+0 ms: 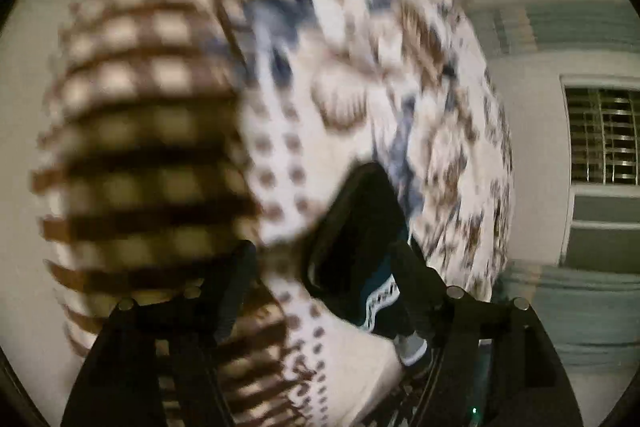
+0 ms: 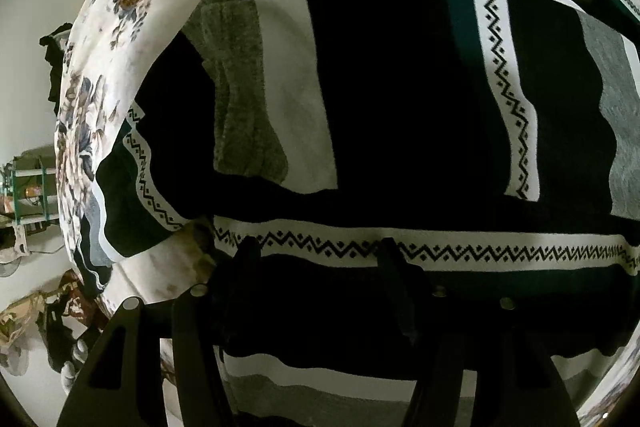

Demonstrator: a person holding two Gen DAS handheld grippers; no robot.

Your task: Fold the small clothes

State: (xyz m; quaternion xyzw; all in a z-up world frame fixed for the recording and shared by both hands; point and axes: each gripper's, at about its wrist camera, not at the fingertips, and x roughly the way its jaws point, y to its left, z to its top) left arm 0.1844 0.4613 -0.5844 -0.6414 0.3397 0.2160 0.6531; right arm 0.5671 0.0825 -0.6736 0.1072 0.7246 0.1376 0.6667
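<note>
Right wrist view shows the sweater (image 2: 400, 87), black with white zigzag bands and grey blocks, lying spread on the floral bedspread (image 2: 120, 7), one sleeve already laid across its body. Beside the sweater's hem band the right tool (image 2: 316, 259) has its fingers parted over the knit, gripping nothing visibly. In the blurred left view, the left tool (image 1: 320, 267) looks spread too, a dark sweater edge between its fingers; whether it pinches cannot be told. A good fold needs both edges gripped evenly.
</note>
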